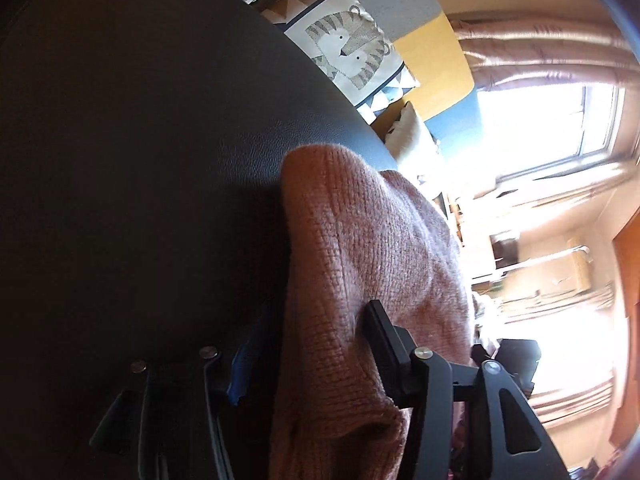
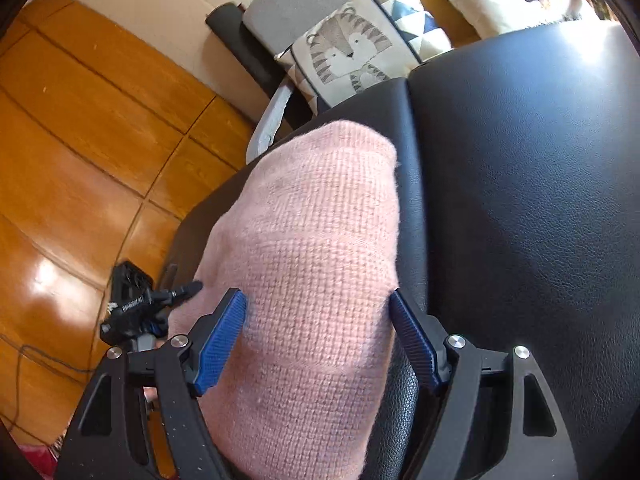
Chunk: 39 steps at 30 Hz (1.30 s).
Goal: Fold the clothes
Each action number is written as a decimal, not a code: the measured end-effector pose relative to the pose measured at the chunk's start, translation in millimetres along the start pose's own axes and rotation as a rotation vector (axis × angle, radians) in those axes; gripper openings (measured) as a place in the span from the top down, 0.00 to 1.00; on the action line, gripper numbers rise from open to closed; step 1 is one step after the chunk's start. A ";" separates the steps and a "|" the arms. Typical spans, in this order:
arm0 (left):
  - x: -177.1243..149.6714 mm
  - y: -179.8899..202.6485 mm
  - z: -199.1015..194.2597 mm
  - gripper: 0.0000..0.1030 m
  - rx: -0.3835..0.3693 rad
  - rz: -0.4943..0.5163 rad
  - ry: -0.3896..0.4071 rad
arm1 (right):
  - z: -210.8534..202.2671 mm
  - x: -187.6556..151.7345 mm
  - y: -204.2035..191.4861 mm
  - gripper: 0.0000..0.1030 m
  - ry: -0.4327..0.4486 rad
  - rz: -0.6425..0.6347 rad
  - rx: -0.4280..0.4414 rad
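The right hand-held gripper (image 2: 318, 326) has matte black linkage arms with triangular cut-outs, round silver pivot screws and two fingers faced with ribbed blue pads (image 2: 222, 342). The left hand-held gripper (image 1: 308, 356) shares the same black frame and silver screws; one blue pad edge shows on its shadowed finger.

A black leather-look seat (image 2: 520, 200), with a seam running from near to far between two cushions, carries a pink knitted garment (image 2: 316, 264). The garment lies folded on the left cushion, close to its left edge. At the far edge, a tiger-print pillow (image 2: 352, 52) leans against the seat.
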<state>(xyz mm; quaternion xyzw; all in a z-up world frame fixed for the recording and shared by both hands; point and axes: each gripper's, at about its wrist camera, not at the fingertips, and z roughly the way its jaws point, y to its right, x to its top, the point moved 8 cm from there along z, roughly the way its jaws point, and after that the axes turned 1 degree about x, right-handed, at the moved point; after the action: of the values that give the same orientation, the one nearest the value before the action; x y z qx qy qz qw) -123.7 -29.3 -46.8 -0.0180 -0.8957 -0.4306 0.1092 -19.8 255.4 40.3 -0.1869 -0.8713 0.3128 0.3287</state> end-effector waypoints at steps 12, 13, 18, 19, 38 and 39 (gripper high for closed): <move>5.4 24.8 12.8 0.31 0.104 0.156 -0.075 | 13.5 4.2 8.9 0.25 -0.058 0.084 0.063; 4.6 28.5 15.1 0.27 0.116 0.185 -0.083 | 14.5 4.1 9.4 0.25 -0.056 0.101 0.076; 4.3 40.6 22.3 0.16 0.135 0.272 -0.112 | 20.9 0.6 12.5 0.25 -0.085 0.132 0.109; 5.4 41.0 22.2 0.15 0.128 0.271 -0.114 | 21.6 0.1 13.7 0.25 -0.089 0.146 0.121; 6.7 28.5 9.4 0.57 0.098 0.229 -0.035 | 36.8 0.9 6.7 0.36 -0.103 0.150 0.109; 5.8 30.2 9.0 0.62 0.099 0.234 -0.029 | 36.8 1.3 6.0 0.39 -0.102 0.147 0.100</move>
<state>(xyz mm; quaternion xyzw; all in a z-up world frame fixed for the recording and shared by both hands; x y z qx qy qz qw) -127.2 -3.7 -27.9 -0.1233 -0.9090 -0.3701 0.1468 -45.4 244.9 15.3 -0.2176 -0.8541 0.3883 0.2691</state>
